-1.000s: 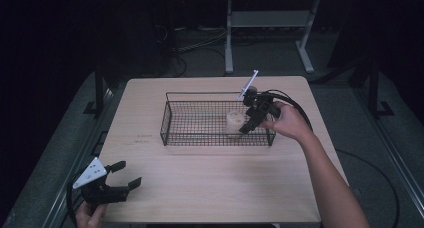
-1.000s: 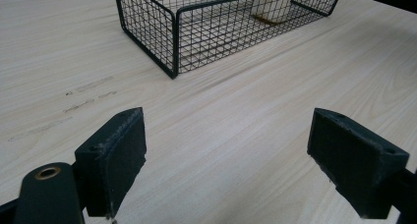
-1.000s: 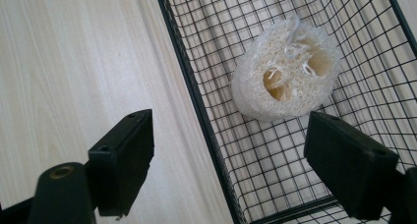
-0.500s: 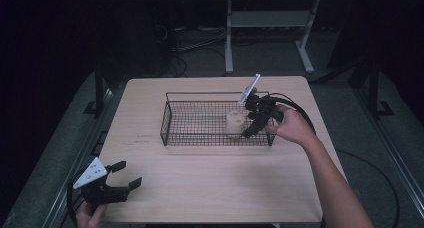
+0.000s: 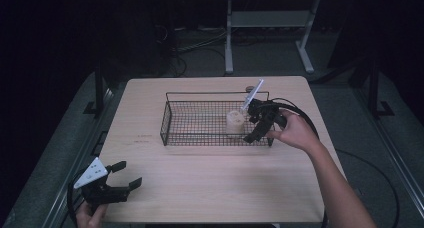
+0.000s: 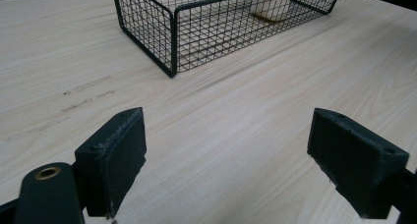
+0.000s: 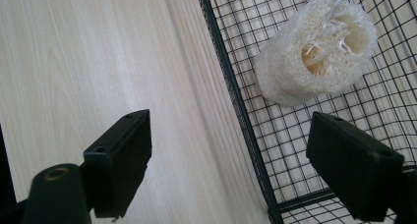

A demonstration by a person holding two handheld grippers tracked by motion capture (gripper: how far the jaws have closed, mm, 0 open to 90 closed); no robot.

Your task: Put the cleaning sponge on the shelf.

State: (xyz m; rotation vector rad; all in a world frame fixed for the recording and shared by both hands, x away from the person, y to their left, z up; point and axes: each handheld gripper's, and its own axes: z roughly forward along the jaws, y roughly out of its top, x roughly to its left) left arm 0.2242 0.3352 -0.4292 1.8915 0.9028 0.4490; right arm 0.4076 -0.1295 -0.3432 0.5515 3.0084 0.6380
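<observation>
Holding the left tongs (image 5: 121,180) low over the near left corner of the pale wooden table (image 5: 215,193), you keep them spread wide with nothing between them. In the left gripper view the two black jaws stand far apart above bare wood grain, and a few faint dark marks (image 6: 83,89) streak the table ahead of the left jaw. A grey three-cornered plate (image 5: 91,172) sits on top of these tongs, and your left hand (image 5: 89,219) grips them from the bottom edge.

Further right, near the middle of the table, stands the black rectangular wire-mesh basket (image 5: 200,133). Inside it, toward its right end, the cream-coloured cylindrical loofah sponge (image 5: 235,123) rests on the mesh floor; the right gripper view shows its fibrous, holed end (image 7: 314,57) tilted toward the camera.

At the basket's right end, your right hand (image 5: 292,132) holds the right tongs (image 5: 250,125), just beside the sponge. They too gape wide and hold nothing: in the right gripper view one jaw hangs over the table outside the basket wall, the other over the mesh inside, the sponge lying beyond them, untouched.
</observation>
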